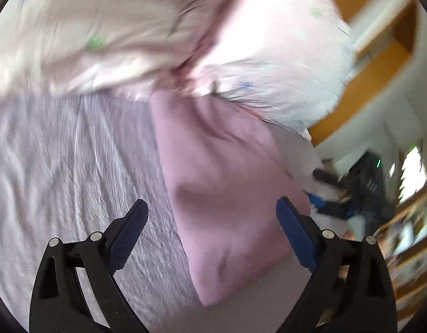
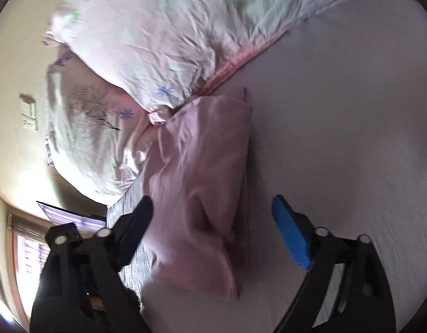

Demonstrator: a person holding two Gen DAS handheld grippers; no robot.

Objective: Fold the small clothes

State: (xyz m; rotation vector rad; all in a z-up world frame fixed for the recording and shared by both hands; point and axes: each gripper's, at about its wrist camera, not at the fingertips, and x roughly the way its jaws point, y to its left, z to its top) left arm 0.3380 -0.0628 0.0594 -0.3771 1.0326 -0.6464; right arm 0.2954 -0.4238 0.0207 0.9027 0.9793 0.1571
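Pink garment (image 1: 227, 194), already folded narrow, is being framed just ahead of the left gripper (image 1: 212, 231), whose jaws are being held wide and empty. Right wrist view: the same garment (image 2: 202, 183) is lying between the spread jaws of the right gripper (image 2: 212, 227); its edges should be squared before pressing.

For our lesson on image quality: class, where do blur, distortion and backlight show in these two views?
Left wrist view: motion smear on the flowered pillows and shelving; pink garment soft. Right wrist view: fisheye curves the bed sheet; bright window lower left leaves the right tongs partly silhouetted.
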